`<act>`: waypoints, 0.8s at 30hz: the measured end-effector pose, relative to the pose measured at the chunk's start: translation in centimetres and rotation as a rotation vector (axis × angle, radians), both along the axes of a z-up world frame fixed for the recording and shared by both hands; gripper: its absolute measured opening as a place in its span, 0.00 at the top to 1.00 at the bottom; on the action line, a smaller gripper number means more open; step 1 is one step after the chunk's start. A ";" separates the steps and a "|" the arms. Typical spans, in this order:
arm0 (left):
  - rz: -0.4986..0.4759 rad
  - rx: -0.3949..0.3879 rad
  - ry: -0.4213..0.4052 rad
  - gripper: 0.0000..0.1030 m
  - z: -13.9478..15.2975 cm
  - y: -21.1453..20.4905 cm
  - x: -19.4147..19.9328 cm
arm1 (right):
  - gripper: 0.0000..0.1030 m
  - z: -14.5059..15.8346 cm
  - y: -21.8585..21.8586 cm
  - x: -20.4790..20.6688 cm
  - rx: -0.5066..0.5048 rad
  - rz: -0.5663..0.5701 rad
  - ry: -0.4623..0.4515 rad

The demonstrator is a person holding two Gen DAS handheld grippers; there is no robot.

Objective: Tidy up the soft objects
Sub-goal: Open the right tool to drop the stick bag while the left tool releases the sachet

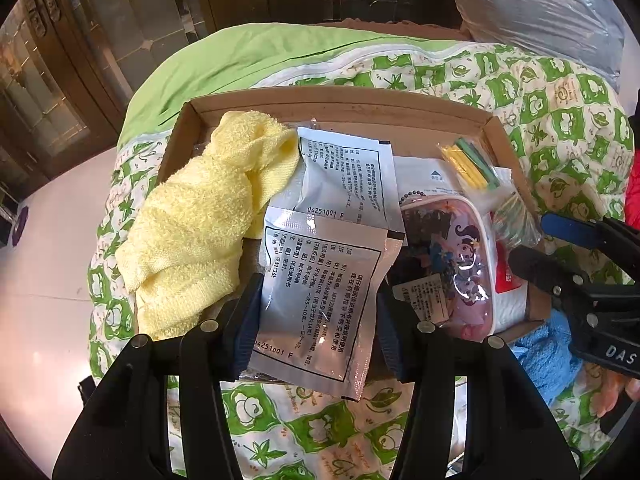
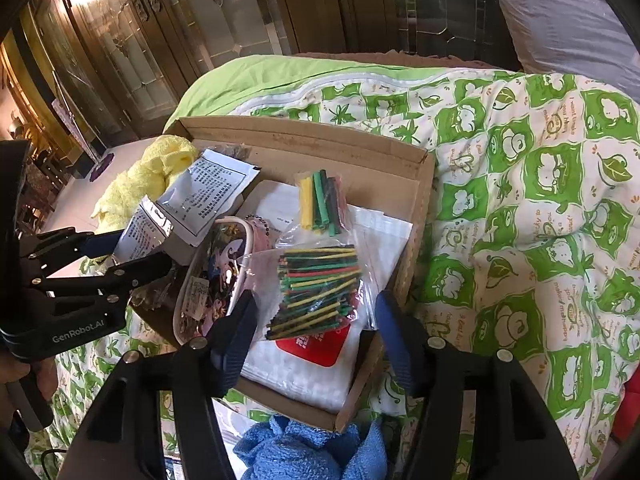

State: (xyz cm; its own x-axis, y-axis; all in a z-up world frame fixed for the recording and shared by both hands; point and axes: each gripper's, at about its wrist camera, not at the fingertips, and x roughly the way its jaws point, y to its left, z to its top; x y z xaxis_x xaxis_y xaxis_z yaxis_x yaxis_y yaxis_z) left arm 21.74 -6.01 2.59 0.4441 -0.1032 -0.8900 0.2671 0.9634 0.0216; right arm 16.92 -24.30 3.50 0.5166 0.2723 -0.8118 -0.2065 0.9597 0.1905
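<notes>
The foil sachet [image 1: 320, 300] lies at the cardboard tray's [image 1: 340, 98] near edge, between your left gripper's [image 1: 316, 320] spread, unclenched fingers. Close squarely on its flat middle. Your right gripper [image 2: 316, 328], also released, hovers over the bagged sticks [image 2: 320, 292].

- The left hand-held gripper [image 1: 316, 320] points forward and slightly down, its two blue-padded fingers [image 1: 244, 316] spread wide apart.
- The right hand-held gripper [image 2: 316, 344] is likewise spread, blue pads [image 2: 236, 340] well apart, nothing pinched between them.
- In the left wrist view, the right hand-held gripper reaches in from the right edge, with bare fingers of the person's hand [image 1: 618, 394] below it.
</notes>
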 end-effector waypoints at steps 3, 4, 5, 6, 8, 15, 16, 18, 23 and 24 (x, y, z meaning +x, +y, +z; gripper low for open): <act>0.009 0.004 -0.002 0.47 0.1 0.0 -0.1 | 0.28 0.3 -0.1 -0.3 0.011 -0.004 -0.011; 0.011 0.007 -0.001 0.47 0.1 0.0 -0.2 | 0.28 0.4 -0.2 -0.4 0.014 -0.006 -0.016; 0.011 0.007 0.000 0.47 0.1 0.1 -0.3 | 0.28 0.6 -0.3 -0.5 0.021 -0.009 -0.024; 0.012 0.006 -0.001 0.47 0.2 0.0 -0.4 | 0.28 0.7 -0.4 -0.6 0.026 -0.011 -0.029; 0.014 0.002 -0.004 0.45 0.3 0.2 -0.6 | 0.27 1.0 -0.6 -0.8 0.040 -0.018 -0.043; 0.028 -0.010 -0.027 0.27 1.3 0.6 -1.8 | 0.23 1.8 -1.3 -1.3 0.077 -0.044 -0.083; 0.030 -0.012 -0.033 0.25 1.6 0.6 -2.1 | 0.23 1.9 -1.4 -1.4 0.083 -0.048 -0.085; 0.037 -0.019 -0.036 0.25 2.1 0.8 -2.9 | 0.23 1.9 -1.7 -1.6 0.089 -0.053 -0.085; 0.036 -0.064 -0.030 0.25 2.8 1.0 -6.1 | 0.23 1.6 -2.3 -2.8 0.120 -0.065 -0.062; 0.033 -0.071 -0.022 0.25 2.7 1.1 -7.1 | 0.23 1.5 -2.5 -3.1 0.130 -0.066 -0.054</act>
State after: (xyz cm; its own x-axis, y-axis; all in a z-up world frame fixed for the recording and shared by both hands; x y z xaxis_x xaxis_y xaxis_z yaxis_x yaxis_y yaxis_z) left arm 14.62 -4.91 5.32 0.4675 -0.1505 -0.8711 0.2354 0.9710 -0.0414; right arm 13.82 -26.77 5.02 0.5791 0.3372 -0.7423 -0.1571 0.9396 0.3042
